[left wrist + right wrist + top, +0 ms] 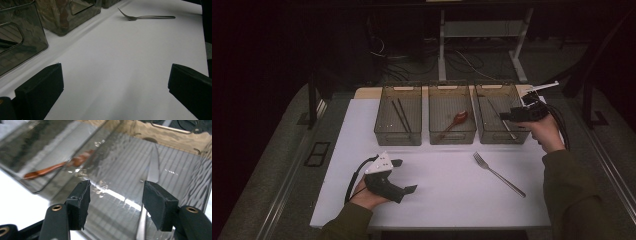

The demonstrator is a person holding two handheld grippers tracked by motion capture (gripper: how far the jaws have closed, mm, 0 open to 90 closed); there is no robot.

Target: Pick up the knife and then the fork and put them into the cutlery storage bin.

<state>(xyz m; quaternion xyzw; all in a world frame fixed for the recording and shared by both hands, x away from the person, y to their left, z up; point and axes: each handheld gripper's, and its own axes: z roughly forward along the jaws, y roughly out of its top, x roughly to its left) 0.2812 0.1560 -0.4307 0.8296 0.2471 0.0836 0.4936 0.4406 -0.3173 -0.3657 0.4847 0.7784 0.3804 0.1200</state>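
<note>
The work in hand looks like sorting cutlery into three smoky clear bins at the far side of the white tabletop [437,200]. The right claw [504,116] hovers over the right bin [497,134], its jaws standing wide apart with nothing between them. Directly below, in the right gripper view, a table knife [153,170] lies flat on the ribbed floor of the bin, handle running toward the camera. The knife is stiff, thin, smooth steel, light but slippery, and it lies so low that pinching it across the handle would be awkward; I judge it already put away.

The piece left out is the fork [498,173], lying alone on the tabletop at about 5 o'clock from the middle bin [452,136], tines toward the bins. It too is rigid, light and slick; the best hold is across the narrow handle near its middle, jaws square to it, so it does not pivot or skate away on the smooth sheet.

The right hand is raised, wrist bent, pointing the claw toward 9 o'clock over the bin rim. The left claw [406,176] rests low at 7 o'clock of the tabletop, jaws wide open and empty, aimed toward 3 o'clock at the fork. A red spoon [457,121] lies in the middle bin, dark chopsticks [401,115] in the left bin [398,134].
</note>
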